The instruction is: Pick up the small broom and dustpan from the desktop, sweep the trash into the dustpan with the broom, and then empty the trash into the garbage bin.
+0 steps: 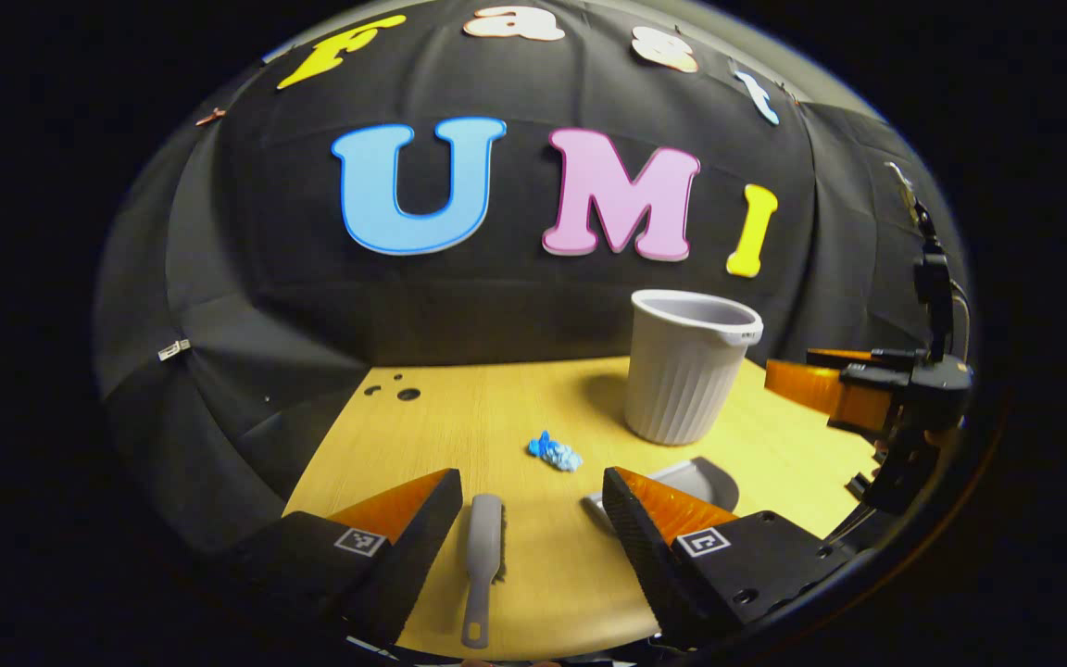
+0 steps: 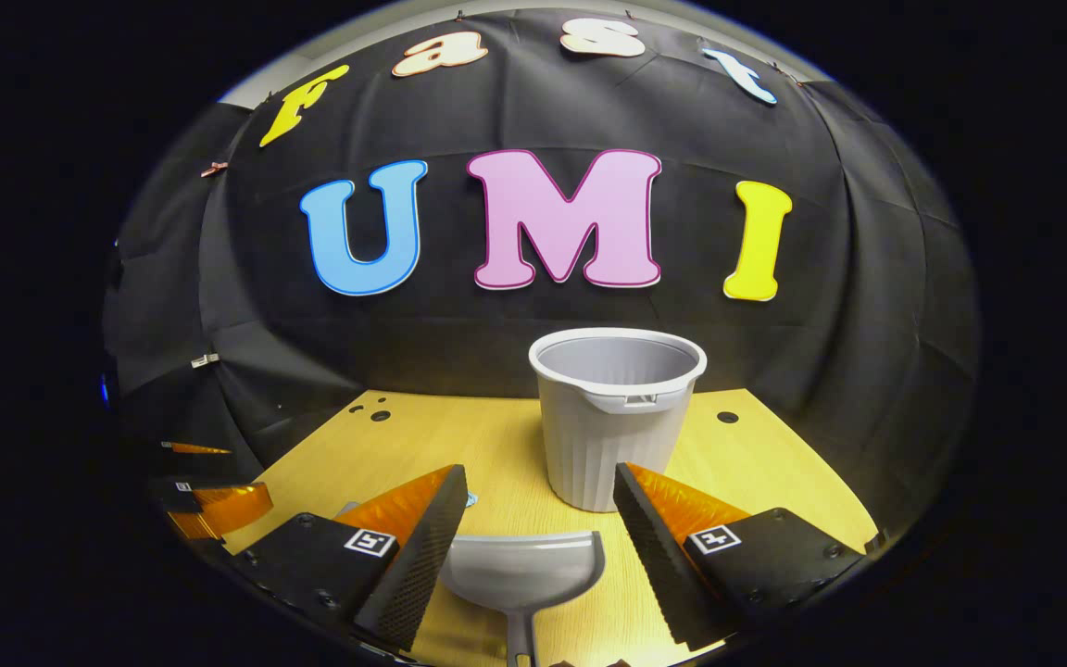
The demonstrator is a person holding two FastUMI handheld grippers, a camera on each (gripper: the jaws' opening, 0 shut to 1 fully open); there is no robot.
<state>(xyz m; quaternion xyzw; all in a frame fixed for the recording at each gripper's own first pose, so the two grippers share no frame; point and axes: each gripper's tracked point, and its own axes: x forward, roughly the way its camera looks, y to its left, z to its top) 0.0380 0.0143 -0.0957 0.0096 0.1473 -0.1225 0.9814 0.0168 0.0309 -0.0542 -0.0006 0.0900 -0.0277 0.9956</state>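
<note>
The left hand-held gripper (image 1: 531, 519) hangs with fingers apart above the broom (image 1: 483, 565); the right hand-held gripper (image 2: 541, 523), fingers likewise apart, straddles the dustpan (image 2: 522, 570) before the bin (image 2: 614, 412) on the bench (image 2: 459, 445).

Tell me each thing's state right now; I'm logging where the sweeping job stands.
small broom: flat on the desktop, ungrasped, between the open left claw fingers.
dustpan: flat on the desktop, ungrasped, between the open right claw fingers.
trash: blue scrap on the desktop, unswept.
garbage bin: upright, open-topped, what shows of its inside bare.
</note>
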